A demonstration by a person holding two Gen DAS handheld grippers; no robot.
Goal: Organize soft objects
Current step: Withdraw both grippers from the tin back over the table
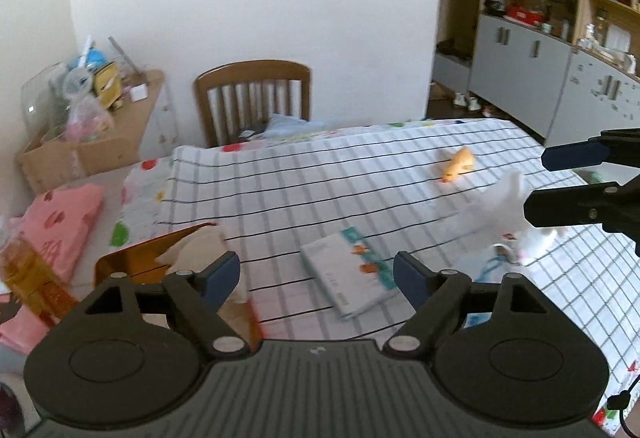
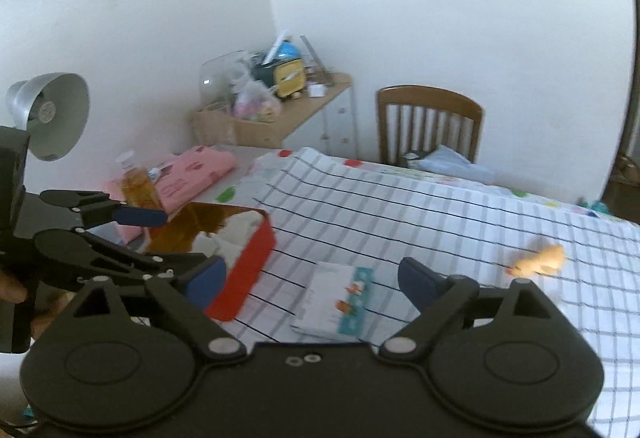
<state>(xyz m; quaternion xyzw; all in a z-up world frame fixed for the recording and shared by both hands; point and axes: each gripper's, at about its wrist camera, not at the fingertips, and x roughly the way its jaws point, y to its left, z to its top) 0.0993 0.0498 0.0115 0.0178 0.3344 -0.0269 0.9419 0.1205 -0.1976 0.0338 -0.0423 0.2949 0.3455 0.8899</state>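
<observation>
A small orange plush toy (image 1: pixel 458 164) lies on the checked tablecloth, also seen in the right wrist view (image 2: pixel 540 259). A white plush toy (image 1: pixel 504 210) lies nearer, just beside my right gripper (image 1: pixel 536 182), which enters from the right, open and empty. A red box (image 2: pixel 244 270) at the table's left holds a white soft item (image 2: pixel 236 234); in the left wrist view the box (image 1: pixel 132 262) shows its orange inside. My left gripper (image 1: pixel 316 278) is open and empty, above the table next to the box. My right gripper (image 2: pixel 310 282) hovers over a booklet.
A white and teal booklet (image 1: pixel 352 274) lies mid-table. A wooden chair (image 1: pixel 254 98) stands at the far edge. A pink package (image 2: pixel 188 174) and an amber bottle (image 2: pixel 138 186) sit left of the box. A grey lamp (image 2: pixel 52 114) stands at the left. Cabinets (image 1: pixel 560 50) line the right.
</observation>
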